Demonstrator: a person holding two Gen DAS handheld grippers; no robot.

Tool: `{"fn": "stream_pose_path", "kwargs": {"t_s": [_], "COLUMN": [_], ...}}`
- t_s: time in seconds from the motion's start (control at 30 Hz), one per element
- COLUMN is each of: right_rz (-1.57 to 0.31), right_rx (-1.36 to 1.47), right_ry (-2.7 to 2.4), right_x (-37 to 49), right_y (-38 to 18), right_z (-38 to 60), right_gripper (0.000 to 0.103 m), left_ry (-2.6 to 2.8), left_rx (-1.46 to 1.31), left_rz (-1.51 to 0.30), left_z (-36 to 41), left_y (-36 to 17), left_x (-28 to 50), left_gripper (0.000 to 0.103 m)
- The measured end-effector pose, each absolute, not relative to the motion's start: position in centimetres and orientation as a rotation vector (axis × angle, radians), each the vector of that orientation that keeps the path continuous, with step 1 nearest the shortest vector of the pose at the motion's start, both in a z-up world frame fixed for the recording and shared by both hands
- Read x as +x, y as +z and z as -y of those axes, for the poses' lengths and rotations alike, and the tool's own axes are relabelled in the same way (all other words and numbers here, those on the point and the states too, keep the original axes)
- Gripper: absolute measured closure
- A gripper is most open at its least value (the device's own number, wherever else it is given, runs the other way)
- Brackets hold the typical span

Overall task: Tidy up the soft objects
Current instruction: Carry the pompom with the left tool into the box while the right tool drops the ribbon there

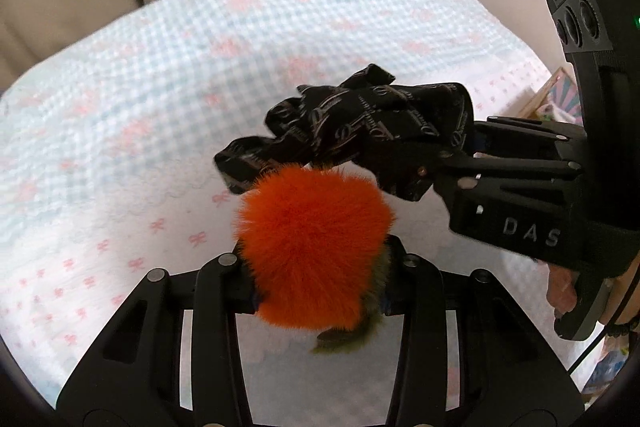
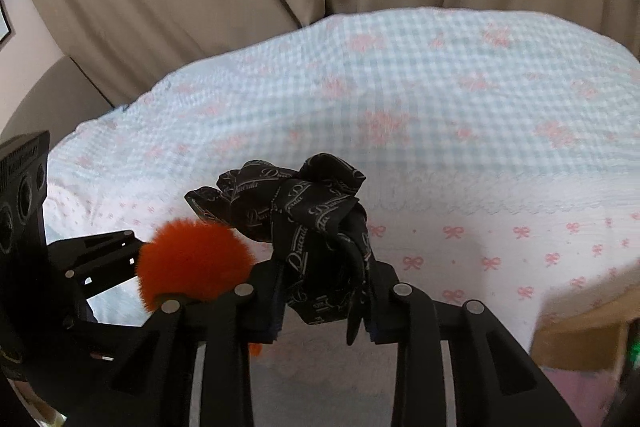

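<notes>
Left wrist view: left tongs [image 1: 320,263] clenched on fluffy orange fur pompom [image 1: 312,251], right tongs [image 1: 412,163] on black printed fabric scrunchie [image 1: 360,123], both off the gingham bedspread [image 1: 160,87]; placing remains.

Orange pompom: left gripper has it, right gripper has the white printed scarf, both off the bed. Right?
Not quite: the scarf in the right gripper is black with pale lettering, per the right wrist view. The left gripper does hold the orange pompom.

I see a fluffy orange pom-pom [image 1: 312,247] with an olive-green tuft beneath it, and touching its top a crumpled black scarf [image 1: 360,131] printed with pale script; both are raised off the bedspread [image 1: 120,107].
</notes>
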State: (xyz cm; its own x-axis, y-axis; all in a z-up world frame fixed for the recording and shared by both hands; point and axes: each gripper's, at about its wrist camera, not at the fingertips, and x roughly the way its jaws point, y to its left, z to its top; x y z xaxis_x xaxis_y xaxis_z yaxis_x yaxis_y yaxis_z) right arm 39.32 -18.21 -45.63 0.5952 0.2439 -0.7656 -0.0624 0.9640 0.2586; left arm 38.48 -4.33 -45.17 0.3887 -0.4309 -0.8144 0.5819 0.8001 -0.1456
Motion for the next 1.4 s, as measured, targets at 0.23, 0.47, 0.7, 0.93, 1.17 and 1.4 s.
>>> {"fn": "stream_pose_path", "kwargs": {"t_s": [0.23,0.47,0.7,0.93,1.17,1.4], "right_rz": [-0.850,-0.795,-0.741,-0.737,-0.787,-0.879], "right_rx": [0.231,0.247,0.234,0.234,0.211,0.196], "right_ry": [0.159,0.113,0.050,-0.002,-0.006,0.003], "right_x": [36.0,30.3,23.6,18.6,15.8,15.3], "right_y": [-39.6,-30.9,-23.0,-19.6,-19.6,-22.9], "right_z": [18.4,19.3,22.3,28.2,36.4,45.0], "right_gripper": [0.075,0.075,0.075,0.075,0.075,0.075], "left_ry": [-0.620,-0.600,-0.598,-0.595,-0.541,-0.480], "left_rx": [0.162,0.125,0.110,0.091,0.053,0.009], "left_rz": [-0.921,-0.868,-0.807,-0.788,-0.831,-0.936], "left_z": [3.1,3.3,6.1,12.3,19.8,27.9], "left_y": [-38.6,-29.6,-22.0,-17.9,-18.5,-23.2], "left_x": [34.8,29.9,25.5,21.5,19.6,19.4], "left_gripper": [0.067,0.067,0.067,0.067,0.067,0.067]}}
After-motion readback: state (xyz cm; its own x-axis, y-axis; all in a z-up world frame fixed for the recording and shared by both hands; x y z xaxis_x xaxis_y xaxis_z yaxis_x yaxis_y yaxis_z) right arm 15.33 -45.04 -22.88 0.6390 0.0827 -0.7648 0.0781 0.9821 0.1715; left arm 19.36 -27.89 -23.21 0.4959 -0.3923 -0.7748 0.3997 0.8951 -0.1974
